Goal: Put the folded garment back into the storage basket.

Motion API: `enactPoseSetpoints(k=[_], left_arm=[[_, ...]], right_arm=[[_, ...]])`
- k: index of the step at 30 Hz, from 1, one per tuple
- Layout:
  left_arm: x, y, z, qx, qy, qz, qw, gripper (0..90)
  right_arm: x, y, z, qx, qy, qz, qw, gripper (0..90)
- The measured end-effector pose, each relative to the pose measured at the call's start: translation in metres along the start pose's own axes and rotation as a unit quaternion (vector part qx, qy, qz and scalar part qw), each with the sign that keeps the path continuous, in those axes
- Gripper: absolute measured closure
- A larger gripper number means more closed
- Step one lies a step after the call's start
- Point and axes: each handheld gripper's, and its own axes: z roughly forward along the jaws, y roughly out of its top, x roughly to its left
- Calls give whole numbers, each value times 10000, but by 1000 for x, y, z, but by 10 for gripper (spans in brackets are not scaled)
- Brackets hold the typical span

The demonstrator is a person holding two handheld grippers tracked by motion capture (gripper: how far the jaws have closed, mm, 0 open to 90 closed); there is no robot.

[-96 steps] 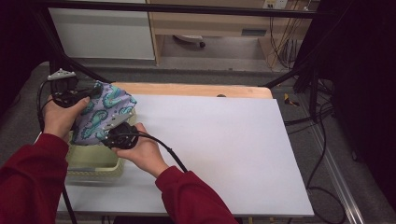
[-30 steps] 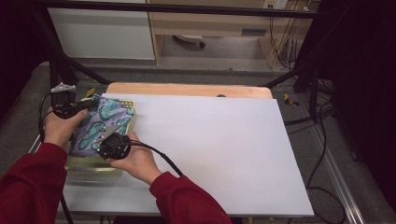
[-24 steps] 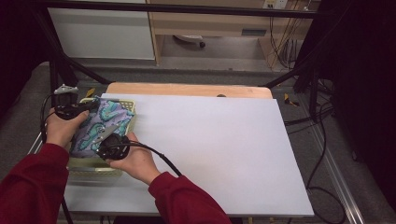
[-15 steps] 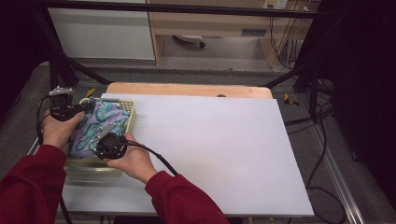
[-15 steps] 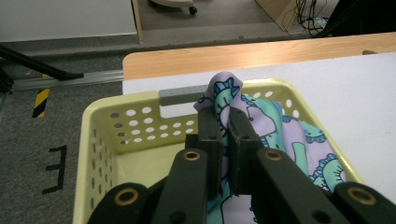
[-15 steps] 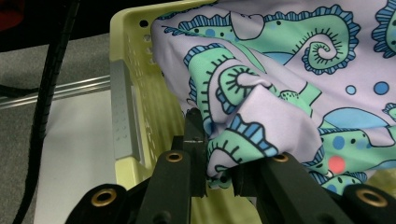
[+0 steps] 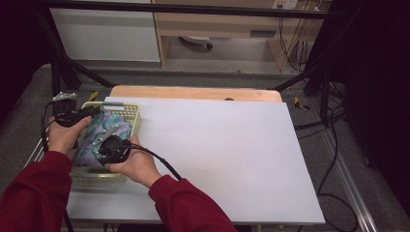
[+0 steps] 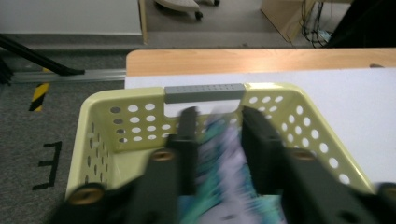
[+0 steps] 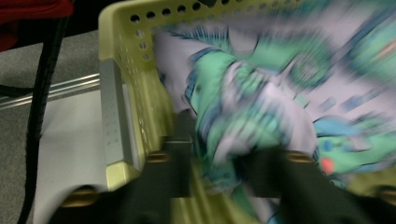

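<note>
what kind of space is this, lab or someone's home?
Most likely a lab or recording workspace, not a home. A black metal frame surrounds the white-topped table, loose cables run over the grey carpet, and black-and-yellow hazard tape marks the floor beside a floor rail.

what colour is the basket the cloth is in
Pale yellow-green basket, with a grey handle; clearest in the left gripper view.
</note>
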Motion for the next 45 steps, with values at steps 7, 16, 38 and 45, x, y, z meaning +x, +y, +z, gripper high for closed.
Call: enactPoseSetpoints(k=[7,16,38,45], left_arm=[[-23,-13,-35,-723,37,-179,9972,376],[-65,-50,-64,-908,-25,-59,9958,228],[-103,-102,-66,-833,-351,250,9956,133],[-105,-105,-63,-822,-404,281,9954,126]], right_arm=[[-4,-14,-41,-120,-342,114,9993,209],[-17,-49,-95,-573,-727,365,9950,91],[-65,-106,-169,-1086,-1274,874,9820,47],[-72,-110,-181,-1254,-1461,935,9768,61]])
